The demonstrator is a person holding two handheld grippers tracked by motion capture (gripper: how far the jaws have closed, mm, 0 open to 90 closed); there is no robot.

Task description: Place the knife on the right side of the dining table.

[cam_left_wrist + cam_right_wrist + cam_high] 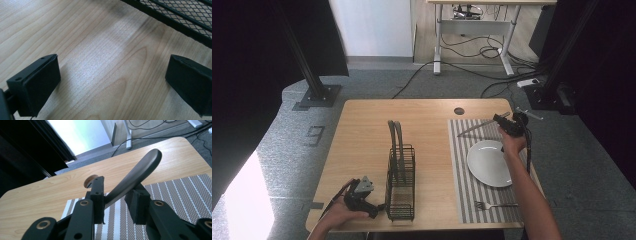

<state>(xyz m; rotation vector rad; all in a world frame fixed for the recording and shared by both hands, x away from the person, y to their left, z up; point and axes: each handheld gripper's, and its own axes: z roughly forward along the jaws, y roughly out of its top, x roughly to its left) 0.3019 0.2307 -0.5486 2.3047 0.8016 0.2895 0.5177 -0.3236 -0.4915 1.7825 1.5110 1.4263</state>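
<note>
Setting a place at the tabletop (pixel 362 125) appears to be the work in hand, judged from the layout: a striped placemat (pixel 462 165) lies right of centre in the high view, with a white plate (pixel 488 162) on it and a fork (pixel 494 205) at the mat's lower edge, below the plate.

The right gripper (pixel 503 121) is at the upper right corner of the mat, above the plate. A knife (pixel 474 127) extends from it toward the upper left across the mat's top edge. In the right gripper view the knife (pixel 135 176) sits between the jaws, its rounded end rising toward the upper right of the frame. The jaws stand narrow; one pad touches the knife, while a gap shows at the other, so the grip looks loosened. Whether the knife already rests on the mat cannot be told.

The left gripper (pixel 373 206) is at the lower left of the high view, low over bare wood just beside the black wire rack (pixel 401 180). In the left gripper view its jaws stand wide with nothing between them; the rack's mesh (pixel 180 12) crosses the upper right corner.

Status, as a judgement:
- Done: mat, plate and fork in place.
- In progress: knife placement, apparently at the release stage.
- Remaining: the knife lies askew above the plate, so it may need straightening.
</note>
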